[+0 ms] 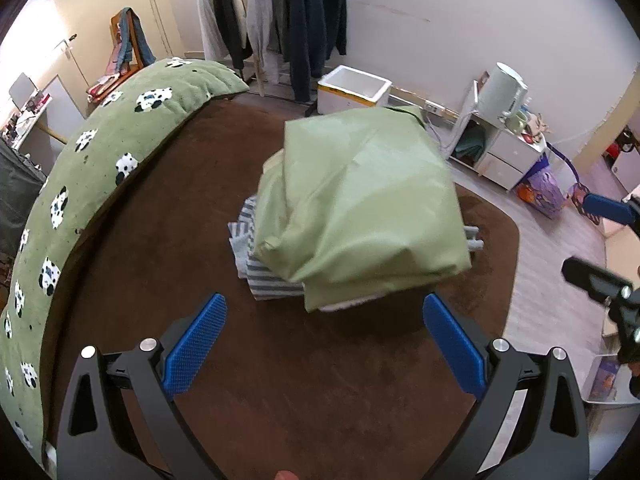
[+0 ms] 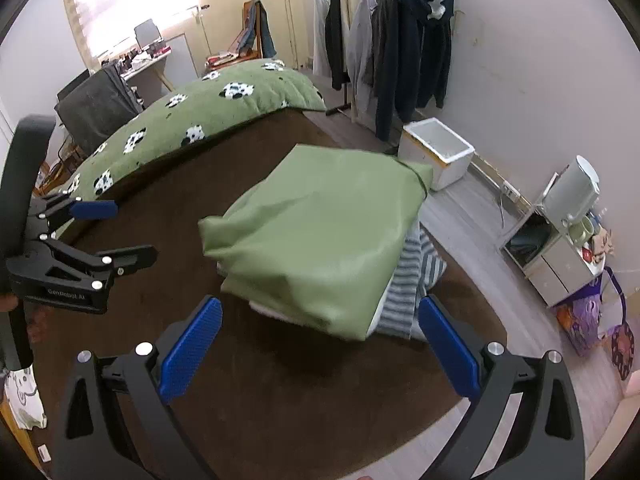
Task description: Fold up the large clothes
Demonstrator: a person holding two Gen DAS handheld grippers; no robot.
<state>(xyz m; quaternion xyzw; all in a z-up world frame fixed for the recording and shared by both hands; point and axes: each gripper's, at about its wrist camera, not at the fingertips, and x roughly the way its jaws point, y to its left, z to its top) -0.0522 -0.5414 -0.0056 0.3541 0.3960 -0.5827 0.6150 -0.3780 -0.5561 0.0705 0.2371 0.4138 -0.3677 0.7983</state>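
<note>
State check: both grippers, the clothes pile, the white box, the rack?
left gripper: open, empty, above the brown carpet
right gripper: open, empty
green garment: folded, on top of the pile
striped garment: folded, under the green one, edges sticking out
white box: lid off, inside looks empty
clothes rack: loaded with hanging jackets

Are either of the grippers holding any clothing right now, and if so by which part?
Nothing is held. The left gripper and right gripper are both open, apart from the folded green garment.
</note>
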